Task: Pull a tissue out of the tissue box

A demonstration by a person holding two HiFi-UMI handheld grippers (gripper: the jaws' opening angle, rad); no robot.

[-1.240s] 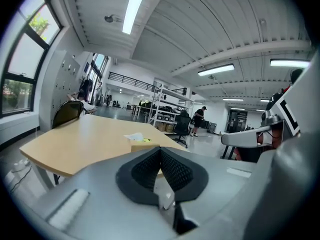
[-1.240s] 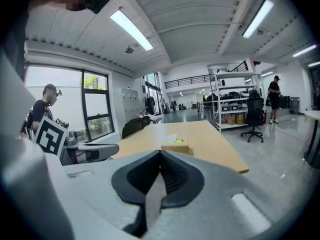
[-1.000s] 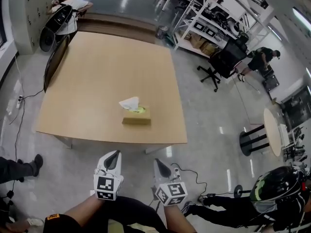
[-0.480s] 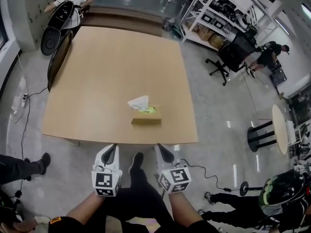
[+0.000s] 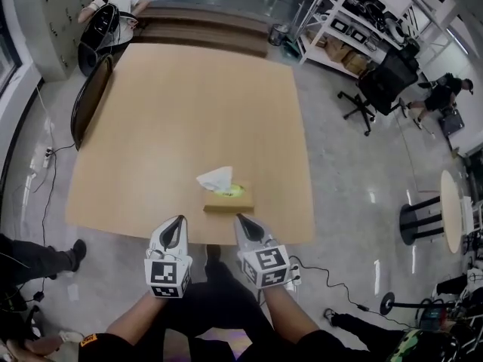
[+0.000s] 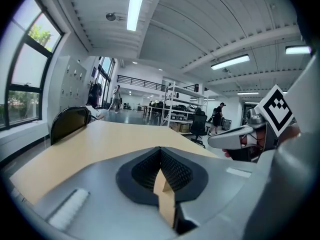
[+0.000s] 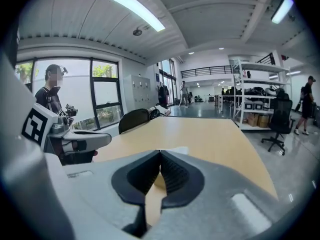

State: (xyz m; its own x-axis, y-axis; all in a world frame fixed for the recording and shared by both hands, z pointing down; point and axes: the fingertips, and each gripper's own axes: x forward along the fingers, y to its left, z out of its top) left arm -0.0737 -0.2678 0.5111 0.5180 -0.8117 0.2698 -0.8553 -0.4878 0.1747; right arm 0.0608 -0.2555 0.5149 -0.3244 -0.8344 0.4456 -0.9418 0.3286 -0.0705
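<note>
Left gripper (image 5: 176,228) and right gripper (image 5: 241,225): jaws pressed together, nothing held. Both sit at the near edge, just short of the tissue box (image 5: 229,204). Tissue (image 5: 215,178) sticks up from the box. Box sits near the counter's (image 5: 189,104) front edge.

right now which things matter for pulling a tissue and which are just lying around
For the job: tissue box, tissue, left gripper, right gripper, table.
Lying about: black chair, office chair, shelves, round table.
</note>
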